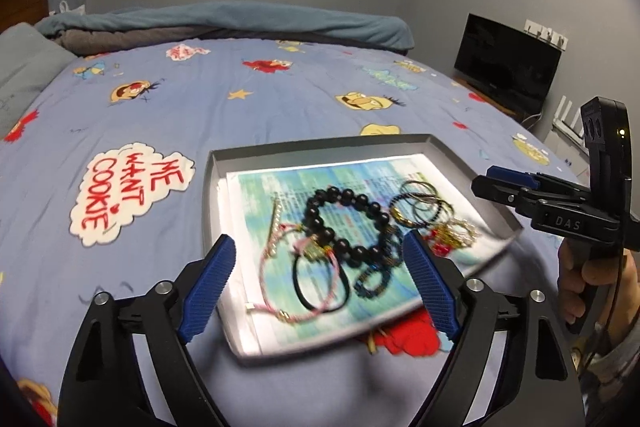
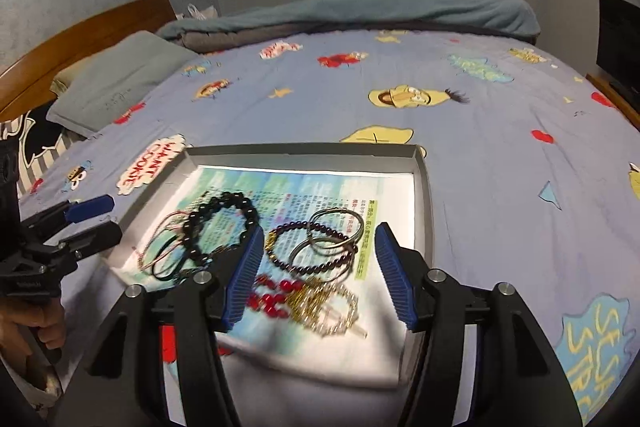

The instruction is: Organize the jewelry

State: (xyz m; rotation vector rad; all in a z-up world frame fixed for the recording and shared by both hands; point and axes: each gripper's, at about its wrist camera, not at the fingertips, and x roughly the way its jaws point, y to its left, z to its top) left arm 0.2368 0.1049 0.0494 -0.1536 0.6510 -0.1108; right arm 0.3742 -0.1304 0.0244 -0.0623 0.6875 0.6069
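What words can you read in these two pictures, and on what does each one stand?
"ME WANT COOKIE": white cloud on the bedsheet.
"DAS": body of the right tool.
"SESA... STRE...", cut off: blue patch on the sheet's edge.
Print on the paper in the tray: too small to read.

From my left wrist view the near half of the printed sheet [image 1: 320,291] and the pink cord bracelet [image 1: 280,267] smear with motion blur, and the right blue pad of my left tongs [image 1: 320,287] covers part of the dark blue beaded strand [image 1: 380,275]. In the right wrist view the left pad of my right tongs [image 2: 316,279] hides part of the red bead strand [image 2: 276,297], and the tray's [image 2: 424,211] near edge is lost behind the arms. The sheet's text is too small to read, and the screen [image 2: 618,39] is cut by the frame edge.
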